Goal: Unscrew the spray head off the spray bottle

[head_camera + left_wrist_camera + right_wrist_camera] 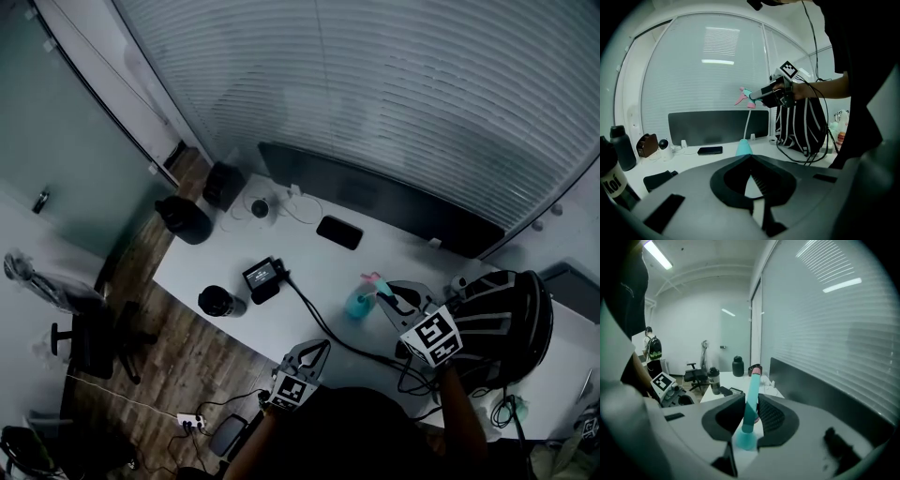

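Note:
The teal spray bottle (358, 304) stands on the white table (309, 253). In the left gripper view its body (744, 147) is seen just past my left gripper (751, 159), whose jaws are together with nothing between them. My right gripper (761, 95) is shut on the teal spray head (747, 95) with its pink trigger, raised well above the bottle. The white dip tube (747, 123) hangs from it down to the bottle's neck. In the right gripper view the spray head (751, 399) lies between the right gripper's (751, 404) pads. My left gripper (314, 349) stays near the table's front edge.
A striped black backpack (506, 323) lies at the right of the table. A dark water bottle (221, 301), a small device (262, 275) with a cable, a phone (339, 232), a black flask (183, 220) and a low dark panel (375, 199) stand further off.

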The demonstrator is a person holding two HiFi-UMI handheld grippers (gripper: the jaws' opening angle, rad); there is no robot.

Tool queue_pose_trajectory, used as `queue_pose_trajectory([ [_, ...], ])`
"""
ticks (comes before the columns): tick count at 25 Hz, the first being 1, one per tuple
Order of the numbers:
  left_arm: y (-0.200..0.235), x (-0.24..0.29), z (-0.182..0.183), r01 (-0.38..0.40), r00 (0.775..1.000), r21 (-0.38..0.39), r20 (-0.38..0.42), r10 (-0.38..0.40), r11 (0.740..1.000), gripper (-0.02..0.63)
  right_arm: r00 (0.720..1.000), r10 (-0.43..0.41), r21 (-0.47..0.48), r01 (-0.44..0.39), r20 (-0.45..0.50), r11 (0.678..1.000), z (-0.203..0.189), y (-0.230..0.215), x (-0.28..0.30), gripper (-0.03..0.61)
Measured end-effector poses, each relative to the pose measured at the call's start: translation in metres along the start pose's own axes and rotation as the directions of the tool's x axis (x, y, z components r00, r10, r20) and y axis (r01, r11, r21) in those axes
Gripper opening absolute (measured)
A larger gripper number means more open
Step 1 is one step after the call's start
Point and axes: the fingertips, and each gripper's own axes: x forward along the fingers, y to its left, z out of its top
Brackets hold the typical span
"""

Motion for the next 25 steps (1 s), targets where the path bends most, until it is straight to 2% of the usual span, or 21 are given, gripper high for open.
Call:
queue_pose_trajectory([
  [6,0.002,-0.002,-0.006,-0.010,1.000,-0.033,-0.021,0.010,0.999,0.005,0.988,0.106,-0.048,-0.112,-0.115,0.993,-0.031,0.022,0.057,0.084],
  [9,0.003,-0.002,-0.003,-0.017,1.000,-0.066,-0.024,0.016,0.998,0.005,0.971,0.124,-0.082,-0.144,-0.206,0.986,-0.058,0.027,0.081,0.084],
  [12,0.004,-0.005,-0.005,-0.023,0.999,-0.059,-0.029,0.022,0.998,0.005,0.954,0.141,-0.081,-0.168,-0.264,0.983,-0.080,0.032,0.095,0.084],
  [18,0.007,-0.006,-0.007,-0.036,0.999,-0.073,-0.034,0.034,0.997,0.005,0.974,0.167,0.042,-0.162,-0.151,0.986,-0.085,0.030,0.108,0.086],
  [25,0.009,-0.002,-0.001,-0.022,1.000,-0.061,-0.012,0.021,0.998,0.005,0.991,0.117,0.035,-0.115,-0.064,0.993,-0.083,0.031,0.098,0.086],
])
